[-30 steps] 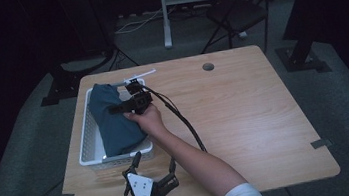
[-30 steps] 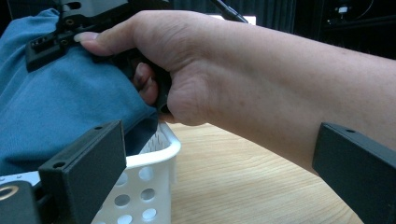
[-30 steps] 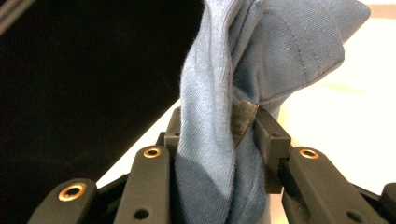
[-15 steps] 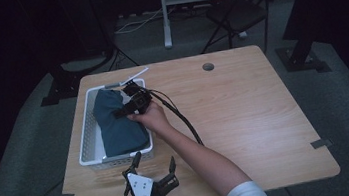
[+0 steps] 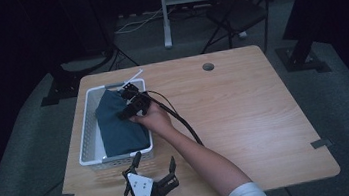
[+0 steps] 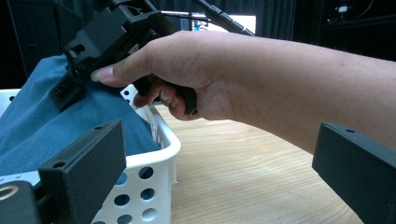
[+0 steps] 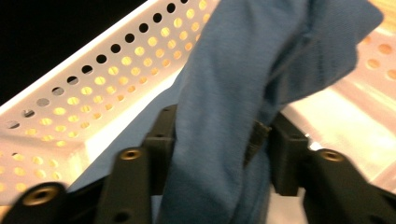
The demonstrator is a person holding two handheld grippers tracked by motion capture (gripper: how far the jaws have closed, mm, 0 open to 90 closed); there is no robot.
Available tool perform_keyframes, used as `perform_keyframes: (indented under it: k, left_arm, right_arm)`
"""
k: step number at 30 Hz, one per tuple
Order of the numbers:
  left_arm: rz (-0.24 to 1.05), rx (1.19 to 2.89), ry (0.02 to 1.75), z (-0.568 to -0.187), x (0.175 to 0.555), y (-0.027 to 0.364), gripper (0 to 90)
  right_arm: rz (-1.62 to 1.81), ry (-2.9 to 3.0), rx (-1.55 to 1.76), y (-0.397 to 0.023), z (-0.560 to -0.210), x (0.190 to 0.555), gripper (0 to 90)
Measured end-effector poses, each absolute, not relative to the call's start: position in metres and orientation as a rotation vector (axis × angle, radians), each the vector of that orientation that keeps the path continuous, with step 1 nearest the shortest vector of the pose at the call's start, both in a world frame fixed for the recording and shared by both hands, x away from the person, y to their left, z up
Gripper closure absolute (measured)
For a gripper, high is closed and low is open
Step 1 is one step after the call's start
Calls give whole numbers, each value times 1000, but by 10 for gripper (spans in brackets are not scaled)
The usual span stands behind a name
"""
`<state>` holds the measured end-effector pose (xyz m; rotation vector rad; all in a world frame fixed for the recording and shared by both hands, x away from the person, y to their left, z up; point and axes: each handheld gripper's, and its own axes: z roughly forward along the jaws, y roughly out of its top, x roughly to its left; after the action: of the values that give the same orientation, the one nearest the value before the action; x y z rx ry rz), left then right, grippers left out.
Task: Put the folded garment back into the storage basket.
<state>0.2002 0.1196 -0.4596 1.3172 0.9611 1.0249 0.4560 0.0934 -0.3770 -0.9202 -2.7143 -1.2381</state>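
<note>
A blue cloth (image 5: pixel 118 127) lies bunched in a white perforated basket (image 5: pixel 87 139) at the table's left. My right gripper (image 5: pixel 124 104) reaches into the basket from the right. In the right gripper view a fold of the cloth (image 7: pixel 243 56) hangs between the jaws of the right gripper (image 7: pixel 219 135). These jaws have just been opening: the left pad touches the fold and a small gap shows at the right pad. My left gripper (image 5: pixel 156 170) rests near the table's front edge, open with nothing between its jaws.
The basket's near corner (image 6: pixel 159 154) stands just ahead of the left gripper (image 6: pixel 219 172), with the person's right hand (image 6: pixel 187 65) above it. Bare wooden tabletop (image 5: pixel 244 109) stretches to the right. A chair (image 5: pixel 238 14) and a stand (image 5: pixel 164 13) are beyond the far edge.
The cloth has sunk a little lower into the basket under the right gripper. Both hands stay where they were.
</note>
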Motion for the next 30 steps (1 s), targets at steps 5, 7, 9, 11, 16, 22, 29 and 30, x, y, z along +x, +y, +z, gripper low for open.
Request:
perform_keyframes:
  k: [5,7,9,11,16,22,29,30]
  left_arm:
    - [1025,1319,963,-460,200,120,42]
    - [1025,1319,962,-460,200,120,42]
    - [1025,1319,962,-460,200,120,42]
    - [1025,1319,962,-460,200,120,42]
    - [1025,1318,962,-460,200,120,42]
    - [1024,1319,963,-460,201,119,42]
    - [1024,1320,962,-460,200,119,42]
    - [1024,1320,963,-460,200,119,42]
  right_arm:
    - [-1190,-2705,-886,96,-376,455,354]
    - [-1167,-2719,-863,99,-376,454,277]
    - [-1150,-2685,-894,99,-377,455,194]
    - [-1110,-2713,-882,101,-377,454,126]
    - [-1082,-2780,-893,102,-378,452,105]
    - [-1085,-2841,-860,103,-370,447,31]
    - [-1059,-2887,-854,105,-368,445,15]
    - [-1064,-2886,-856,105,-367,445,15]
